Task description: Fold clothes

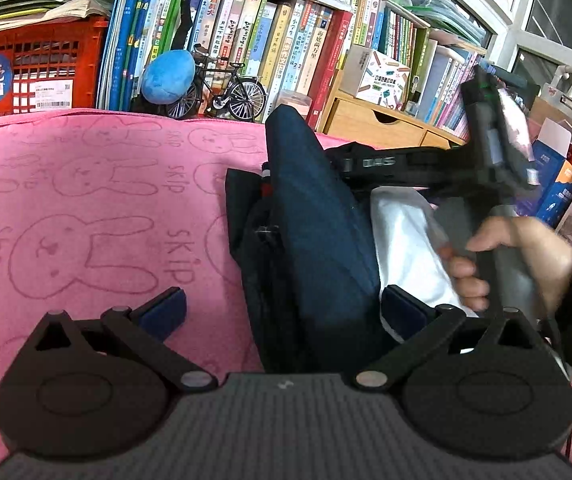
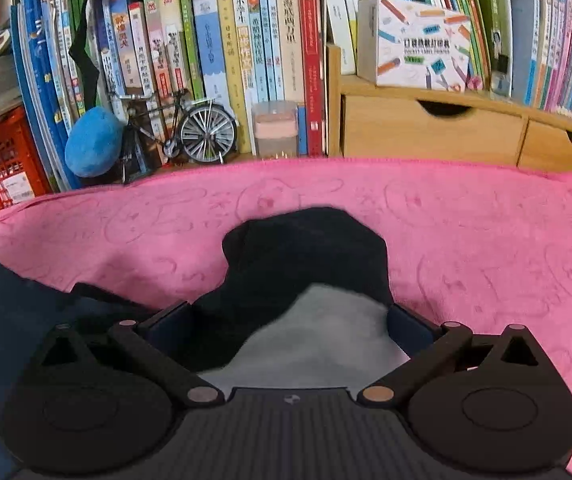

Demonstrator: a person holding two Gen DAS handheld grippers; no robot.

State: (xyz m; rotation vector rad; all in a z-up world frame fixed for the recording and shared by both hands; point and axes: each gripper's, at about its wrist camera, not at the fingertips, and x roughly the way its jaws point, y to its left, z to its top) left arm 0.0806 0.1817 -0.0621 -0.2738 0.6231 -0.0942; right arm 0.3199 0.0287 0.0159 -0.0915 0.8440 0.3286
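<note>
A dark navy garment with a white lining lies bunched on the pink rabbit-print towel. One fold of it rises toward the bookshelf. My left gripper is open, its blue pads on either side of the cloth's near end. A hand holds the other tool's handle at the right, and its front end is buried in the cloth. In the right wrist view my right gripper stands open, with the dark garment and pale lining lying loose between its fingers.
Behind the towel runs a packed bookshelf with a model bicycle, a blue plush and a small plastic jar. A red crate is at the back left, wooden drawers at the back right.
</note>
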